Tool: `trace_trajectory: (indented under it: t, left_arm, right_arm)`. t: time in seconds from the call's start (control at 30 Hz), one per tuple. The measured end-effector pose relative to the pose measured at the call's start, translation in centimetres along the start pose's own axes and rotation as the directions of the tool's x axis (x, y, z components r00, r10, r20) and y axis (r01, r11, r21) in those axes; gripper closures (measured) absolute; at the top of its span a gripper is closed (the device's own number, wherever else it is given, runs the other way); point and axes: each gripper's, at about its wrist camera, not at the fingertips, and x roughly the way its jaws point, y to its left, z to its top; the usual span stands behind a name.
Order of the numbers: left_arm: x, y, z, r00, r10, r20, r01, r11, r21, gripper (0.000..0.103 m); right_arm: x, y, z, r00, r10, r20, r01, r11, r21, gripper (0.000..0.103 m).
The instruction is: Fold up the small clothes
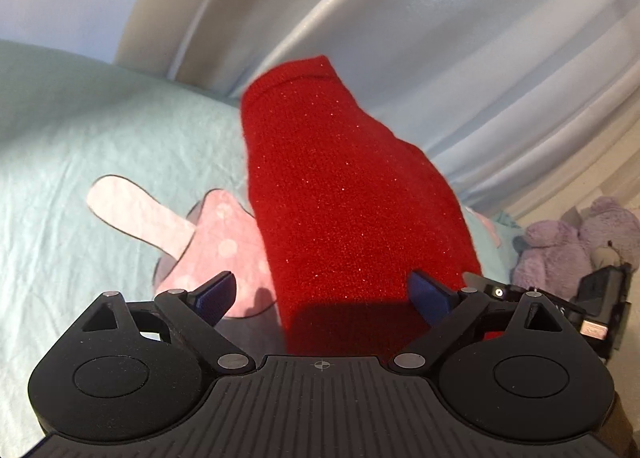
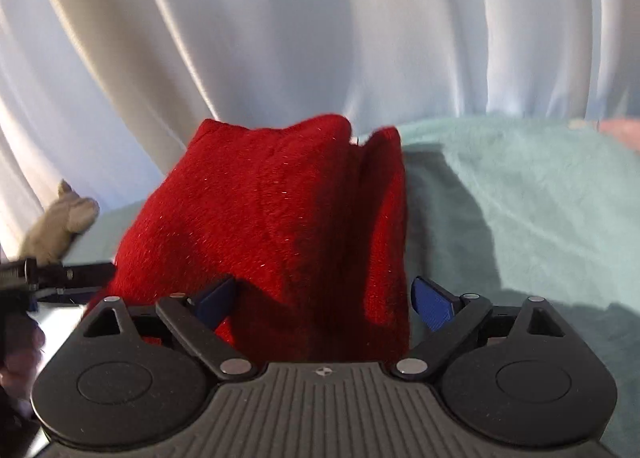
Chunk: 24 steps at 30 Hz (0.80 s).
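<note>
A pale mint-green bedsheet [image 1: 80,146] covers the bed and serves as the folding surface; white pleated curtains [image 2: 280,38] hang close behind it. On the sheet lies the task's garment, a red fuzzy knit piece with fine glitter [image 1: 332,198], already doubled over itself, which suggests a fold has been laid and the cloth let go to settle.

The left gripper [image 1: 324,294] has its blue-padded jaws spread wide on either side of the red cloth, neither pad pressing on it. The right gripper [image 2: 324,298] stands likewise wide apart, the cloth's near edge between its jaws but not pinched. Both look released, probably so the fold can rest flat.

Only the left wrist view shows a pink dotted bed decoration with a pale ear-shaped flap [image 1: 216,242] beside the garment, and purple plush toys [image 1: 580,238] at the bed's edge. Only the right wrist view shows the garment's raised double fold along its right side, and a small grey plush toy [image 2: 64,218] by the curtain.
</note>
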Motion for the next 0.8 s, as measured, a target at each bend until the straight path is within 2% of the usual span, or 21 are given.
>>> trace_trajectory:
  t: [0.07,0.17,0.2,0.3,0.37,0.43,0.47,0.5,0.63,0.8]
  left_arm:
    - [1.2,0.7,0.4,0.998,-0.063,-0.026,0.062,0.997,-0.055,0.004]
    - [3.7,2.4,0.8,0.982,-0.176,-0.071,0.16,0.968,-0.191,0.002]
    - [4.6,3.1,1.0,0.973,-0.216,-0.085,0.192,0.954,-0.231,0.002]
    - [5.9,3.5,0.8,0.962,-0.255,-0.094,0.221,0.935,-0.277,0.004]
    - [6.0,3.3,0.7,0.962,-0.258,-0.085,0.226,0.934,-0.279,0.009]
    - [5.7,3.0,0.7,0.966,-0.249,-0.074,0.222,0.939,-0.262,0.018]
    - [5.3,2.8,0.7,0.968,-0.243,-0.069,0.22,0.944,-0.244,0.02]
    - [5.1,2.5,0.8,0.97,-0.235,-0.066,0.215,0.95,-0.225,0.022]
    - [3.0,1.9,1.0,0.974,-0.223,-0.036,0.213,0.959,-0.187,0.026]
    - [-2.5,0.9,0.9,0.981,-0.181,0.065,0.187,0.976,-0.113,0.026]
  right_arm:
    - [1.2,-2.3,0.7,0.998,0.051,-0.029,-0.048,0.993,0.108,0.006]
    - [3.0,-4.7,0.9,0.98,0.187,-0.066,-0.168,0.96,0.224,0.006]
    - [3.2,-4.8,0.9,0.976,0.212,-0.059,-0.194,0.956,0.218,0.007]
    - [4.0,-5.1,1.2,0.963,0.261,-0.072,-0.236,0.941,0.244,0.014]
    - [4.1,-4.9,1.2,0.959,0.276,-0.07,-0.252,0.936,0.247,0.02]
    - [4.4,-5.0,1.0,0.954,0.292,-0.065,-0.266,0.928,0.261,0.028]
    - [4.3,-4.9,1.0,0.953,0.299,-0.058,-0.274,0.925,0.265,0.037]
    - [4.2,-4.4,1.0,0.954,0.297,-0.05,-0.276,0.927,0.255,0.04]
    - [3.0,-1.9,1.3,0.968,0.247,-0.036,-0.238,0.958,0.161,0.046]
    - [1.0,1.1,1.8,0.95,0.313,0.003,-0.311,0.942,0.125,0.046]
